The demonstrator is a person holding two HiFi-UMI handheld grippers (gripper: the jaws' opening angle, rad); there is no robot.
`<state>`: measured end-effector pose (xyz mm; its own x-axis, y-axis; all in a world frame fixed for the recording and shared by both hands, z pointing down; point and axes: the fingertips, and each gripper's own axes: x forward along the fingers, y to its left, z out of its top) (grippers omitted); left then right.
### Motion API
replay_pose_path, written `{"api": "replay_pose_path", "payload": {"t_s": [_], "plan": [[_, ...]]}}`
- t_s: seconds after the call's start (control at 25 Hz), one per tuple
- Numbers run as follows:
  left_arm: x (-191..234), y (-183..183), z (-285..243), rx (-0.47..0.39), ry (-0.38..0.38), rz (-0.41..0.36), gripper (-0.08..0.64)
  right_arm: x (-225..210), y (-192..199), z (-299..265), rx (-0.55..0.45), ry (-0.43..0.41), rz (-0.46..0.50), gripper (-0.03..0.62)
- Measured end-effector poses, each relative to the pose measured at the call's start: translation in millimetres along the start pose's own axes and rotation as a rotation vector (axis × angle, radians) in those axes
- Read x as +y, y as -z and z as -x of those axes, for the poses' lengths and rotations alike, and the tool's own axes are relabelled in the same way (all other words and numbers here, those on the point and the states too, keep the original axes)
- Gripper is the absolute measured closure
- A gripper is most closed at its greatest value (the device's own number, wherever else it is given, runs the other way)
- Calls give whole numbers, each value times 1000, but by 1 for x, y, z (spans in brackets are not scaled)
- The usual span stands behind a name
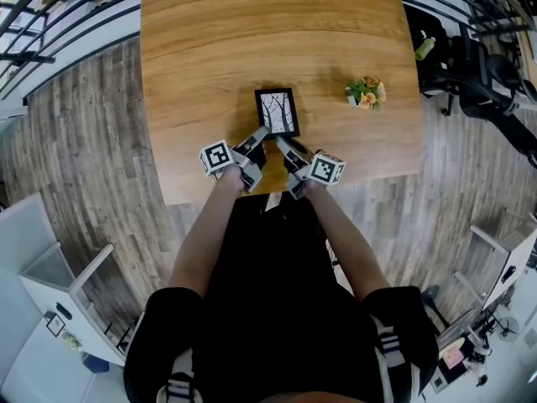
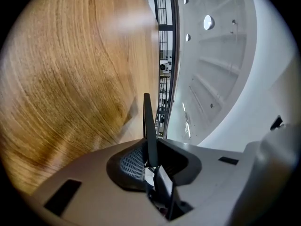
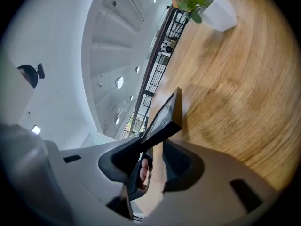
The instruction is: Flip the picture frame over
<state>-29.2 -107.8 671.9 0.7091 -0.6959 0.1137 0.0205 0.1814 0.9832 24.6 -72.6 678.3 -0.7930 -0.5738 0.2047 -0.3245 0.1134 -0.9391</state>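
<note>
Left gripper view gives us the hold: the left gripper (image 2: 151,149) has its jaws pressed together on the thin near edge of the picture frame (image 2: 147,119). We see that edge end-on, running straight away from the jaws, with the wooden table (image 2: 70,79) filling the left of that picture. In the right gripper view the right gripper (image 3: 153,147) stands with its jaws apart. A near corner of the picture frame sits between them and leans on one jaw, but a gap shows on the other side, so we read it as not clamping. From the head view, both grippers meet the lower end of the picture frame, the left at its lower left corner and the right at its lower right. The picture frame lies in the middle of the table, print side up, with its long axis running up the picture away from the person. It therefore lies dead ahead of both grippers and in line with them. We judge that the near end is a little raised, going by the shadow under it, and that the left gripper would carry the turn. Bare wood lies above and to the left. The potted flowers (image 1: 365,92) stand to the upper right, well apart, and nothing blocks the way. The table's near edge runs just below the grippers.
</note>
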Motion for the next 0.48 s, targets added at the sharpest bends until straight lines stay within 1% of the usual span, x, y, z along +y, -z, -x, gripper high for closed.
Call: {"api": "replay_pose_path", "payload": {"t_s": [0.16,0.2,0.28,0.4,0.48], "plan": [[0,-2,4,-21,4,12,472,-2,-5,5,-4,25,13,428],[1,-4,4,-23,-5,4,472,-4,-7,6,-6,38,16,425],[5,-6,6,-21,-32,-13,472,-11,-10,8,-4,72,29,399],[9,-11,10,-22,-62,-29,472,-20,-16,13,-19,115,25,393],[10,-13,11,-18,-65,-42,472,-26,-23,15,-40,139,12,391]]}}
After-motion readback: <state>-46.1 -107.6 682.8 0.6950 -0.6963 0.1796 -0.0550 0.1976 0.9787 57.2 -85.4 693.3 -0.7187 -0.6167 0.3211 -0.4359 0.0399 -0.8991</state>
